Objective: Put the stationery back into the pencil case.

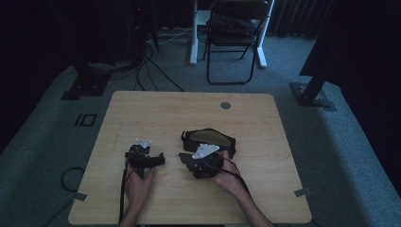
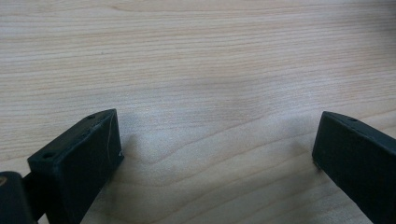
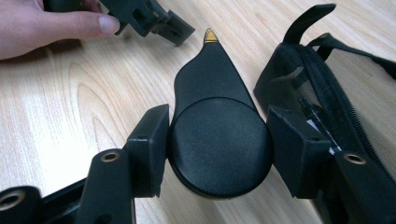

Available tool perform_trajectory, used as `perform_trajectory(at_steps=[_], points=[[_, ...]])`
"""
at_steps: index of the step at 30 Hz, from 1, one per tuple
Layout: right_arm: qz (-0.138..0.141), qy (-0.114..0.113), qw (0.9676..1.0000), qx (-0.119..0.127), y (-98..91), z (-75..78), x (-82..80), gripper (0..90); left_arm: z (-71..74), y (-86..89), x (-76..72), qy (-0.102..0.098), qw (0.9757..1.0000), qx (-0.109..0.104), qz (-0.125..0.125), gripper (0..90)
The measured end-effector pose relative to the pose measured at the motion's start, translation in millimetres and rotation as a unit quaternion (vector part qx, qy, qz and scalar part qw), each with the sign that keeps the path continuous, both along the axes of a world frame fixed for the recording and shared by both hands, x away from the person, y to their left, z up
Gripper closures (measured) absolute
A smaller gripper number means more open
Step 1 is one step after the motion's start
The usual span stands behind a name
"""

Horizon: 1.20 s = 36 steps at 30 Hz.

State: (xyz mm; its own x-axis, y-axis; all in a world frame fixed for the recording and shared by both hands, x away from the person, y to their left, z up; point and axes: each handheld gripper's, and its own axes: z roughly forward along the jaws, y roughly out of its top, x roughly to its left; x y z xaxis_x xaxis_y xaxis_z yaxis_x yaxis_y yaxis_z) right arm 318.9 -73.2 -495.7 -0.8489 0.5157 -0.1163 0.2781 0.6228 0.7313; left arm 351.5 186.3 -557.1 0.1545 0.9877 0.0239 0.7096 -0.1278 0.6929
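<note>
The right hand-held gripper (image 3: 217, 140) clamps a black teardrop tool (image 3: 217, 135), apparently touching the mesh pouch (image 3: 327, 84).

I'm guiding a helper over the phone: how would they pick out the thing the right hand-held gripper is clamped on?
On the wooden table, look just in front of the open black zip pouch. The right hand-held gripper is closed on a black teardrop-shaped piece: a smooth round disc that tapers to a point. Its small gold tip sets it apart from the fabric pouch beside it.
</note>
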Motion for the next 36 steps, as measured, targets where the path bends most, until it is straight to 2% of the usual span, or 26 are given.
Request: perform_trajectory(at_steps=[16,36], points=[[-0.003,-0.011,0.9999,0.008,-2.2,9.1,0.0,41.5,-0.2,-0.2,0.1,-0.001,1.0,-0.001,0.001,1.5],[-0.02,-0.027,0.999,0.028,-11.5,23.9,4.4,41.5,0.0,-0.1,0.0,0.0,1.0,0.0,0.0,1.5]])
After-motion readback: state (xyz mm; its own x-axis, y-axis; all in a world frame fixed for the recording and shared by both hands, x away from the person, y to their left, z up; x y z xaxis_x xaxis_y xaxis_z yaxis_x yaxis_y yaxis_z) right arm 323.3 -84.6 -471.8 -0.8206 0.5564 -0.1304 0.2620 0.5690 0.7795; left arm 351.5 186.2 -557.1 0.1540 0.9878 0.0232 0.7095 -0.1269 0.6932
